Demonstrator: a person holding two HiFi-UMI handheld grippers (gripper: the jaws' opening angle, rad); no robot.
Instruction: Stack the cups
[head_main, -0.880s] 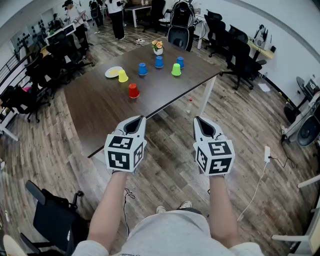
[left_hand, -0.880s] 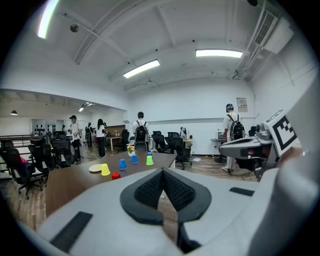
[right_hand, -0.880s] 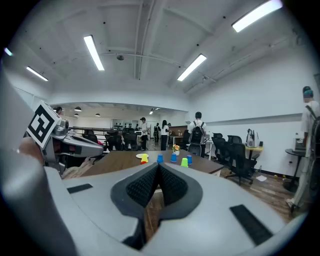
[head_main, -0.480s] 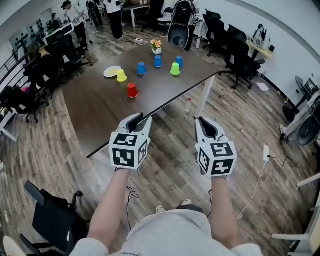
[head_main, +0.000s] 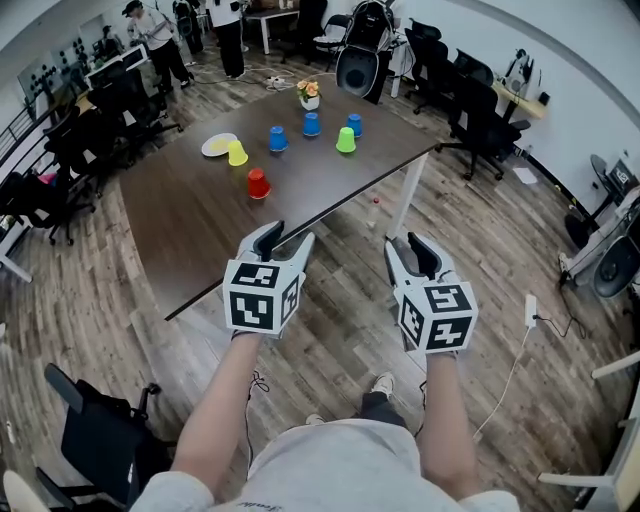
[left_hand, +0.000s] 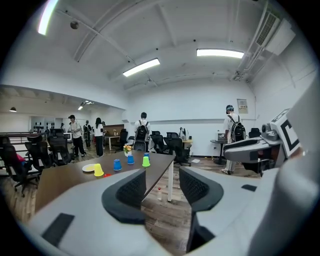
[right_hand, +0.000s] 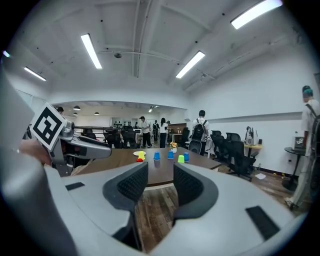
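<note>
- Brown desk (head_main: 190, 230) stands ahead of the person. Six cups sit apart from one another toward its far edge, none stacked yet.
- Cups, left to right: a yellow cup (head_main: 237, 153) just beside a white plate (head_main: 212, 144); a red cup (head_main: 258, 183), closest to the near edge; a first blue cup (head_main: 277, 138); a second blue cup (head_main: 311, 124); a green cup (head_main: 346, 140); a third blue cup (head_main: 354, 124) near the far right corner.
- Left gripper (head_main: 283, 238) is in the air short of the near edge, its jaws partly apart with nothing between them.
- Right gripper (head_main: 410, 243) is over the floor, off the desk's right edge, its jaws likewise partly apart and empty.
- Likely step: approaching the desk. To do it well, the person should step closer until the cups are within reach. The red cup looks the easiest first pick.
- Jaws should probably spread wider than a cup, close gently so the thin wall does not buckle, then lower it straight over the next cup.
</note>
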